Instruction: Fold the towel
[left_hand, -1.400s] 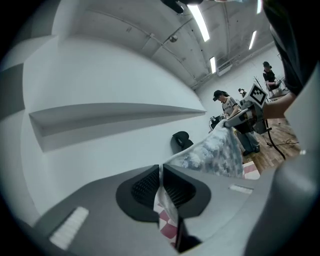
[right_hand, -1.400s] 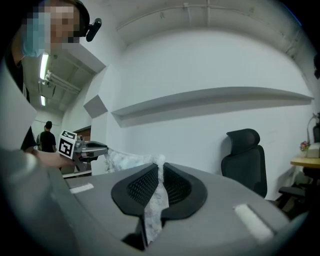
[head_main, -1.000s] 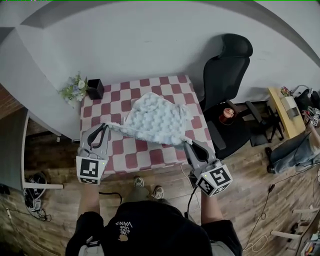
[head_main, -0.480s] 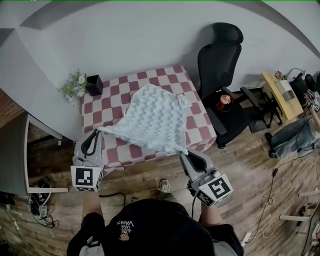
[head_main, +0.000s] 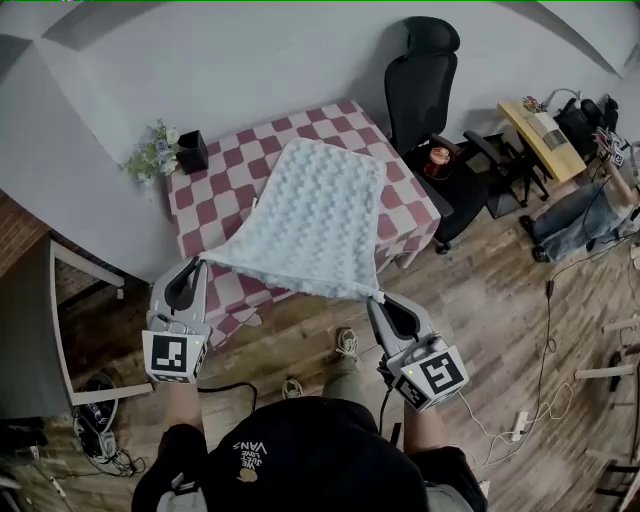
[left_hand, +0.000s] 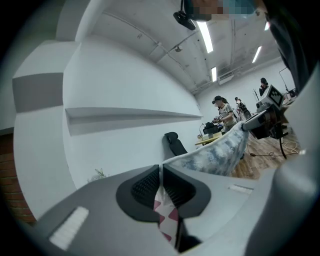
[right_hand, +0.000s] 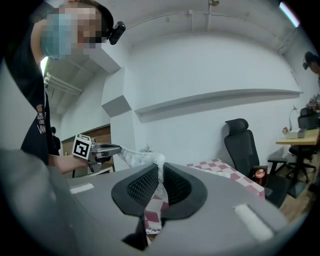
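A pale blue bubble-textured towel (head_main: 320, 215) is stretched out flat; its far part lies on the red-and-white checked table (head_main: 215, 200) and its near edge hangs in the air past the table's front. My left gripper (head_main: 197, 263) is shut on the near left corner, my right gripper (head_main: 378, 297) on the near right corner. In the left gripper view the jaws (left_hand: 161, 175) pinch the towel (left_hand: 225, 152), which runs off to the other gripper. The right gripper view shows the same: the jaws (right_hand: 161, 175) are shut on the towel (right_hand: 135, 156).
A black office chair (head_main: 420, 70) stands right of the table, a cup (head_main: 437, 157) on its seat. A small plant (head_main: 155, 155) and a black box (head_main: 192, 150) sit at the table's far left corner. A wooden side desk (head_main: 540, 130) is at the right. Cables lie on the wood floor.
Both grippers have drawn back from the table toward the person. The towel, bunched before, is now pulled out flat, and its near edge has left the tabletop.
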